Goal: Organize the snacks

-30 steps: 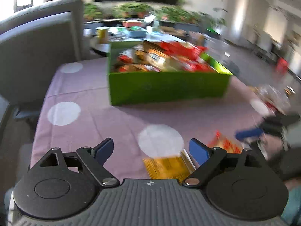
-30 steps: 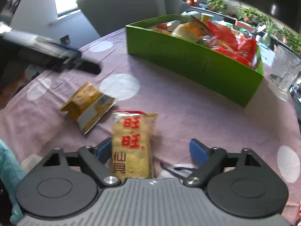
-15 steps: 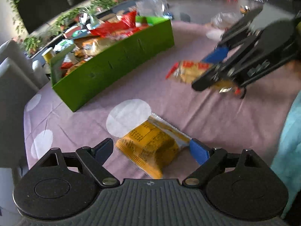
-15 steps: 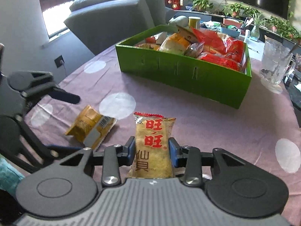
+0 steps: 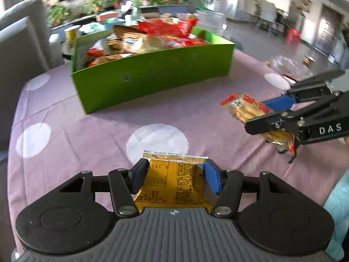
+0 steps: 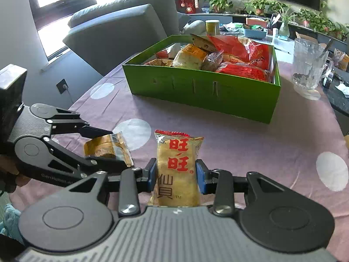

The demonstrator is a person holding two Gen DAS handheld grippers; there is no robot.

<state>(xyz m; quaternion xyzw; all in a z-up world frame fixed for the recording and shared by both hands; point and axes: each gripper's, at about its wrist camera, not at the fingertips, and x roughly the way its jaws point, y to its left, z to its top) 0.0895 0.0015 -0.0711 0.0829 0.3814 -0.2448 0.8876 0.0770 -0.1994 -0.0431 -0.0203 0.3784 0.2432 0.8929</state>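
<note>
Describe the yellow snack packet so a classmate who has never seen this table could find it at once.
Start at the green box full of snacks on the purple spotted tablecloth. In front of it two packets are off the cloth, each between a gripper's fingers. Yours is the yellow packet in the closing left gripper, plain dark small print, not big red characters.

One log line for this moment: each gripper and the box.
left gripper: closing on yellow packet | right gripper: holds rice cracker pack | green box: full

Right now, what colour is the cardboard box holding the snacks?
Bright green cardboard box, clearest in the right wrist view.
</note>
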